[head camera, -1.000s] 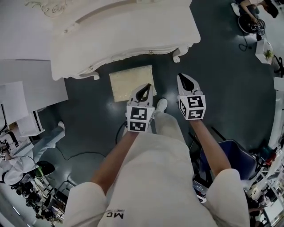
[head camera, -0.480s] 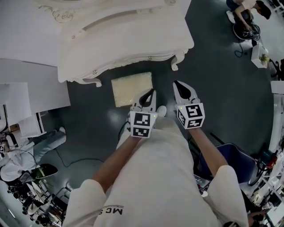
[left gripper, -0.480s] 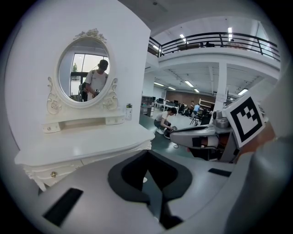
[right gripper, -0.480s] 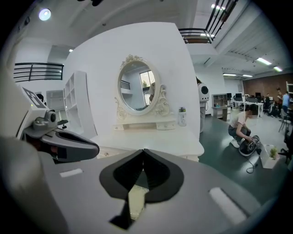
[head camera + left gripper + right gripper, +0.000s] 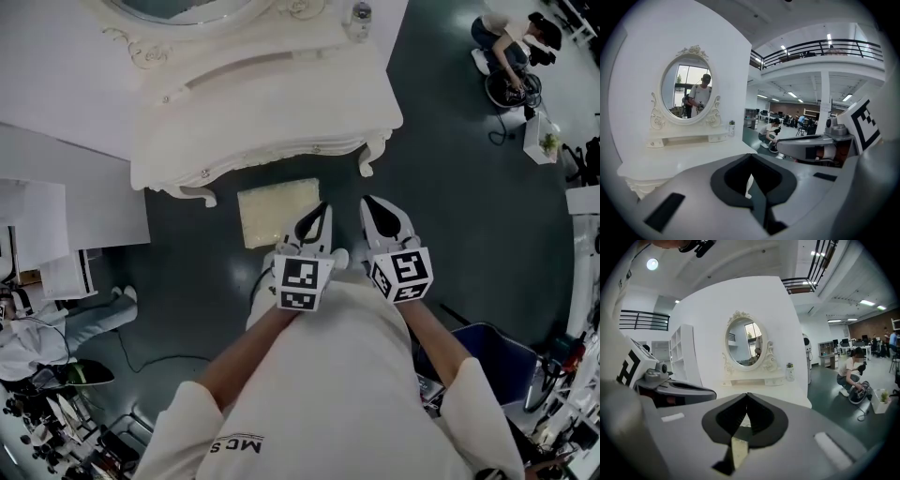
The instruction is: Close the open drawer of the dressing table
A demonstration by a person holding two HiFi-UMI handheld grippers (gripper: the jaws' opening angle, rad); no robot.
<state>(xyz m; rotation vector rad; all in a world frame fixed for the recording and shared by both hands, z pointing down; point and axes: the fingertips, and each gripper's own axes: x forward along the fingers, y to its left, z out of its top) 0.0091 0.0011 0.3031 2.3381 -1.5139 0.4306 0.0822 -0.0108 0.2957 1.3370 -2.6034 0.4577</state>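
The white dressing table [image 5: 272, 103] stands at the top of the head view, with an oval mirror [image 5: 689, 91] [image 5: 745, 343] on its back. Its curved front [image 5: 262, 155] with small knobs looks flush; I see no drawer standing out. My left gripper [image 5: 322, 208] [image 5: 751, 157] and right gripper [image 5: 367, 202] [image 5: 747, 395] hang side by side in the air, short of the table's front and pointing at it. Both have their jaws together with nothing between them. They touch nothing.
A cream stool [image 5: 277, 211] sits on the dark floor under the table's front, just beyond my left gripper. A small bottle [image 5: 357, 14] stands on the tabletop's right end. White shelving [image 5: 37, 234] lies left, a blue chair [image 5: 487, 352] right, and a crouching person [image 5: 506, 42] far right.
Both grippers have risen and drawn closer together. The view has tipped forward, so more of the tabletop and the mirror's edge now show.
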